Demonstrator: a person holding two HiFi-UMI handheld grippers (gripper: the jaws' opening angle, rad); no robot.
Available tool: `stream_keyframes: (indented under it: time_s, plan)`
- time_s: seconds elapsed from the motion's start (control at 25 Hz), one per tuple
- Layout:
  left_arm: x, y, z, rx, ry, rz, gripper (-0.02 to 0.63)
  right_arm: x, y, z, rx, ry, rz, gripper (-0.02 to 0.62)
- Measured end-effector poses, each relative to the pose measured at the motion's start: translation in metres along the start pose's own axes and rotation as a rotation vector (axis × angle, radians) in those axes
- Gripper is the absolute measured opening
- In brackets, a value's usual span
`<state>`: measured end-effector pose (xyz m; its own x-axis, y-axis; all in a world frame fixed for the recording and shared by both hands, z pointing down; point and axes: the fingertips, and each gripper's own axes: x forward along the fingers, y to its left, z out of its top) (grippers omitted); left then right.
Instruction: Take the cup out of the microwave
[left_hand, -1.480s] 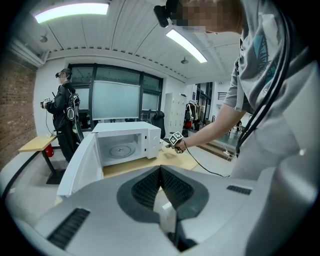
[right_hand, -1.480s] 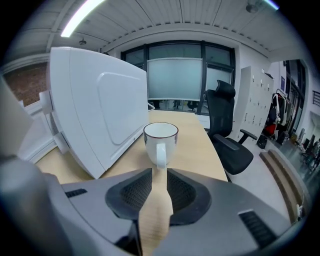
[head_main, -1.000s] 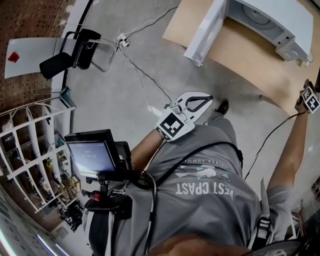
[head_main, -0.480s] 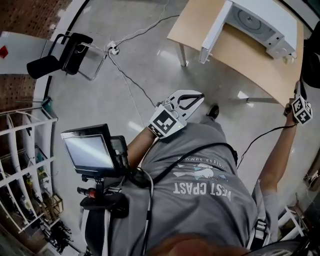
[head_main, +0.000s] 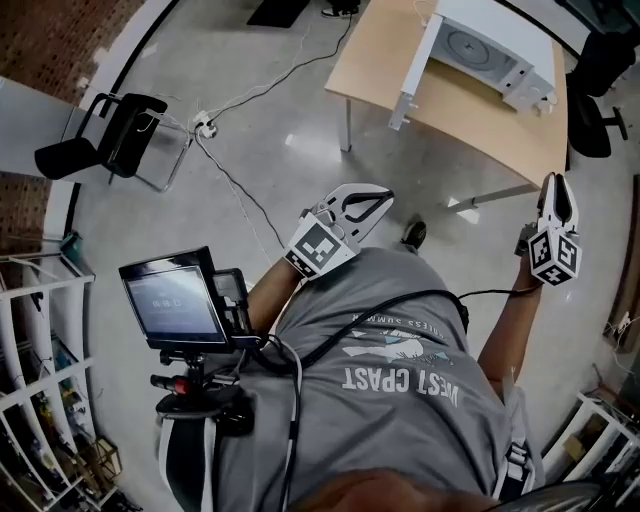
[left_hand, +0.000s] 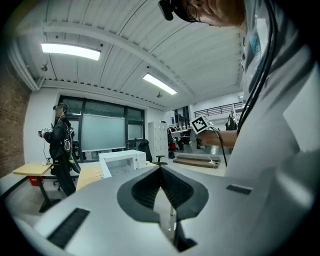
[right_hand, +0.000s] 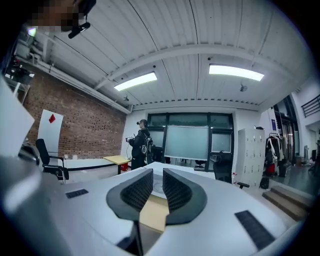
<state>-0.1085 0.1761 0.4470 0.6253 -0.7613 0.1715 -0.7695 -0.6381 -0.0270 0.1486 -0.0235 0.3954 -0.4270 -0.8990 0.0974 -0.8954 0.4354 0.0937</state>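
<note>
Left tongs (left_hand: 160, 170) are idling pinched together, right tongs (right_hand: 158, 172) slightly parted, both empty. Far ahead, the microwave (head_main: 490, 40) is standing open, cupless, so probably nothing needs gripping.

The microwave (head_main: 480, 45) at the upper right was white, its table (head_main: 480, 120) light brown. The shirt (head_main: 400, 400) was grey. The marker cube (head_main: 556, 258) at the right had black-and-white squares.

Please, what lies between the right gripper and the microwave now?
In the head view, only a bare stretch of the wooden table separates the right gripper from the microwave. The open fingers hold nothing.
</note>
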Motion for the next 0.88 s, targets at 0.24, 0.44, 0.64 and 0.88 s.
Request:
stream_keyframes:
  time_s: [0.24, 0.44, 0.64, 0.88]
  plan:
    - [-0.014, -0.031, -0.003, 0.008, -0.011, -0.079, 0.043, -0.089, 0.055, 0.013, 0.023, -0.001, 0.003, 0.071]
    - [0.000, -0.054, -0.007, -0.010, -0.014, -0.138, 0.043, -0.128, 0.058, 0.023, -0.001, 0.002, -0.008, 0.071]
    - [-0.011, -0.097, 0.001, -0.005, 0.013, -0.176, 0.044, -0.180, 0.072, 0.039, -0.024, -0.006, 0.007, 0.071]
    - [0.004, -0.206, 0.001, -0.020, 0.042, -0.217, 0.043, -0.263, 0.057, 0.023, -0.044, 0.008, 0.057, 0.071]
